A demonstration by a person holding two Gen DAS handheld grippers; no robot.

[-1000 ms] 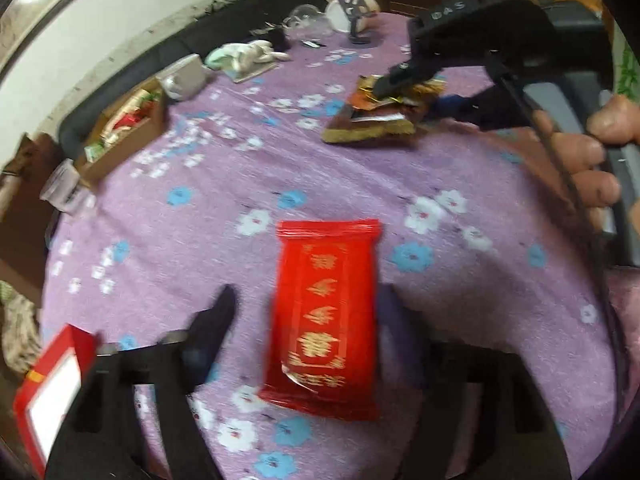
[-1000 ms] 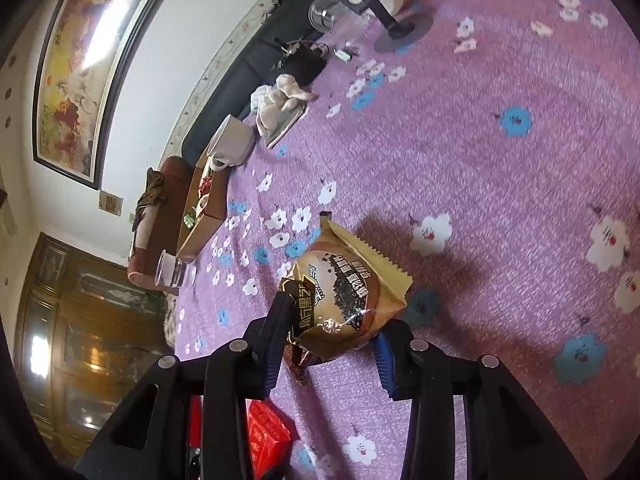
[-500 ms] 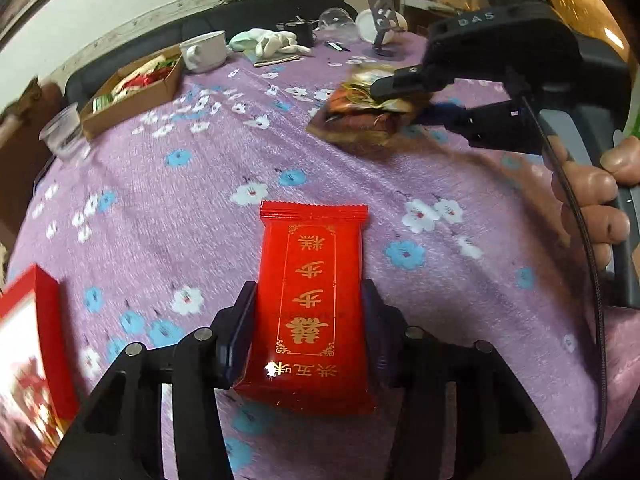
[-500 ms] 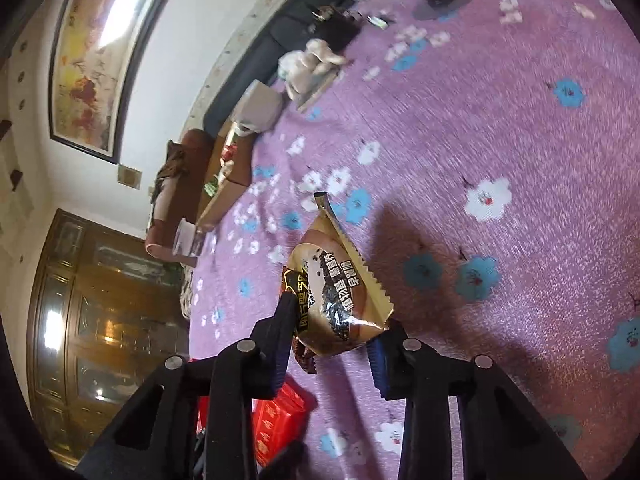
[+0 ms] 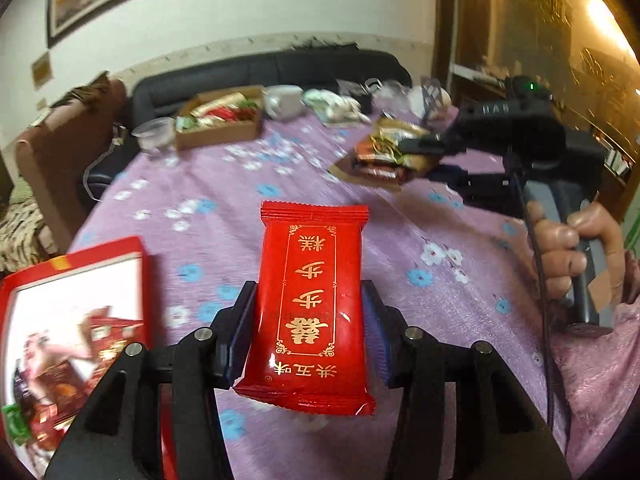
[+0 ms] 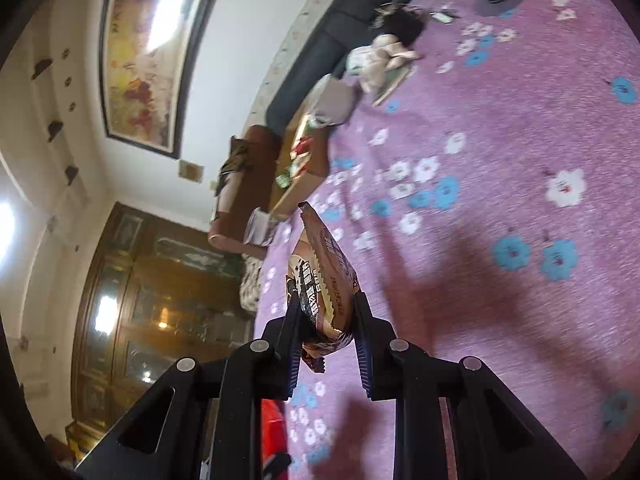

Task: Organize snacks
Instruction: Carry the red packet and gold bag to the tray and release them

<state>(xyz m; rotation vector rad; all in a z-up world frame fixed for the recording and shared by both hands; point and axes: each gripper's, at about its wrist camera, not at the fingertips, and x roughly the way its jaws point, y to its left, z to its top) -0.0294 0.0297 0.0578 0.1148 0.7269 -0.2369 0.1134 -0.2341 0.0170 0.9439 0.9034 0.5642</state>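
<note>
- A home living room: a framed painting (image 6: 148,52) on the white wall, a dark leather sofa (image 5: 256,72).
- A table under purple flowered cloth (image 5: 224,184), carved wooden cabinet (image 6: 160,304).

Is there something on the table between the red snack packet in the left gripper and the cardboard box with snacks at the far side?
Nothing visible: from the red packet to the cardboard box lies only bare purple tablecloth.
</note>
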